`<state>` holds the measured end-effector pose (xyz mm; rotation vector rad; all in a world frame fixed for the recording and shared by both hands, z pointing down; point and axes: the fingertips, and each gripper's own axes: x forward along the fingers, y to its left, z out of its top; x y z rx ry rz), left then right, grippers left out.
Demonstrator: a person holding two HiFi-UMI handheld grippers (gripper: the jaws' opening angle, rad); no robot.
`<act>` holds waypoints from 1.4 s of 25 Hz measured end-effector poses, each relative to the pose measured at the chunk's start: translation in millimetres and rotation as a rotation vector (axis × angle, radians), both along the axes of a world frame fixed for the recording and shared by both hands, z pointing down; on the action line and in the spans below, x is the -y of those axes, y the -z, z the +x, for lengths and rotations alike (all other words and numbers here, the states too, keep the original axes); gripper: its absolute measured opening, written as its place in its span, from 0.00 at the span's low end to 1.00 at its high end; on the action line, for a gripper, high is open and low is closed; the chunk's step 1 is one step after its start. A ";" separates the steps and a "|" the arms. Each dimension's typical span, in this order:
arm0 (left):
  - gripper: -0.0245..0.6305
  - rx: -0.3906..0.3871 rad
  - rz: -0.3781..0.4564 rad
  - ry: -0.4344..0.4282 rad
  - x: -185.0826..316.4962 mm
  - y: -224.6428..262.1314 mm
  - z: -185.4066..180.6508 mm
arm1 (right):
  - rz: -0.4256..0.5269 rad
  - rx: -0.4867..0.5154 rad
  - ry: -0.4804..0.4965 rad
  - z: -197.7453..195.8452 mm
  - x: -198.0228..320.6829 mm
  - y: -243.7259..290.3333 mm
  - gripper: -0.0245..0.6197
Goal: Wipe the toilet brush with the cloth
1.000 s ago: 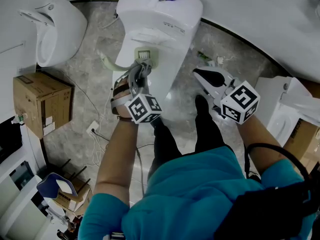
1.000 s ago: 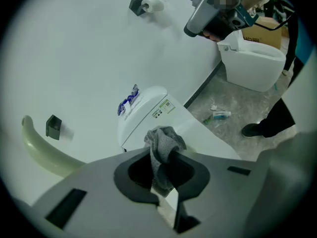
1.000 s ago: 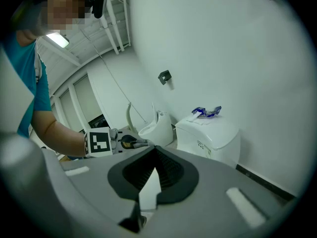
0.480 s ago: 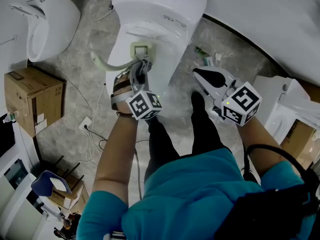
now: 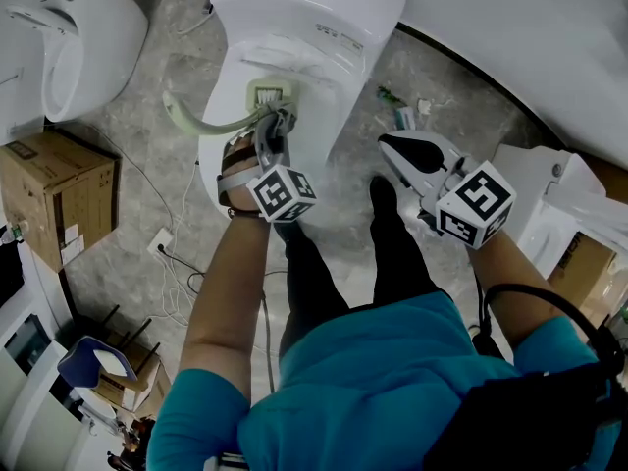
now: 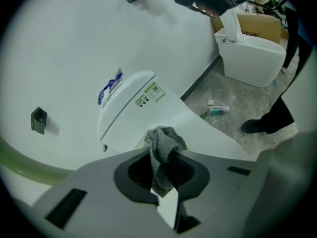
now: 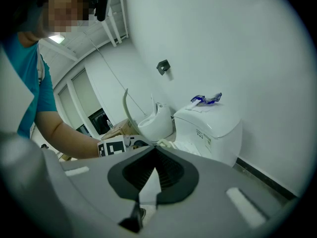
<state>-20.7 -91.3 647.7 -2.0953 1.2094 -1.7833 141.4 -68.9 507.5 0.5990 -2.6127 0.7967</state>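
A pale green toilet brush lies on the closed white toilet point(image 5: 334, 57): its head point(image 5: 272, 94) rests on the lid and its curved handle point(image 5: 196, 123) sweeps out to the left. My left gripper point(image 5: 277, 128) is shut on a grey cloth point(image 5: 283, 118), right at the brush head. In the left gripper view the cloth point(image 6: 163, 150) hangs bunched in the left gripper point(image 6: 166, 155), with the handle point(image 6: 29, 165) at the lower left. My right gripper point(image 5: 394, 145) hovers over the floor right of the toilet, shut and holding nothing. In the right gripper view the right gripper point(image 7: 156, 150) points toward the toilet point(image 7: 208, 125), and the handle point(image 7: 127, 108) shows there.
A white urinal-like fixture point(image 5: 83, 23) stands at the left, with a cardboard box point(image 5: 44, 194) and cables point(image 5: 172, 253) on the floor below it. A second white toilet point(image 5: 540, 204) is at the right. A small tube point(image 5: 404, 116) lies on the floor. The person's shoes point(image 5: 381, 196) stand between the grippers.
My left gripper and the cloth have edged slightly toward the brush head on the lid. The right gripper has barely moved.
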 end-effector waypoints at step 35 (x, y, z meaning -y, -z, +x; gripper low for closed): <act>0.10 -1.159 -0.578 0.116 35.9 273.7 -109.4 | 0.170 0.134 -0.319 -29.4 51.2 184.4 0.03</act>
